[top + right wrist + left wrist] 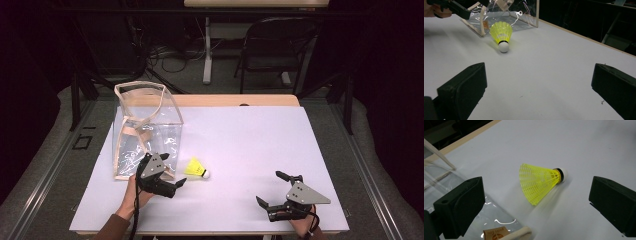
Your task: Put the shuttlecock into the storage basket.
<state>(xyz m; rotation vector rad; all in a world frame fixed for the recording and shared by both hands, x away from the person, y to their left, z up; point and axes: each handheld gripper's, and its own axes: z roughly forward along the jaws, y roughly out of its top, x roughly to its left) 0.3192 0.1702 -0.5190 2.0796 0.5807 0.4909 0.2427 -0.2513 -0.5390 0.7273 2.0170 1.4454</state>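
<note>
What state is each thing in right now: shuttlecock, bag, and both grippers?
Shuttlecock: lying on its side on the table, free, not gripped.
Bag: standing upright, top open.
Left gripper: open, close to the shuttlecock, holding nothing.
Right gripper: open, empty, farther off on the table.

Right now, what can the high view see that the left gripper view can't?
The high view alone takes in the right gripper, open near the table's front edge, the whole clear bag standing upright, and a black chair behind the table. The left gripper view alone reveals the small brown label at the bag's bottom edge. Both share the yellow shuttlecock lying on its side on the white table.
</note>
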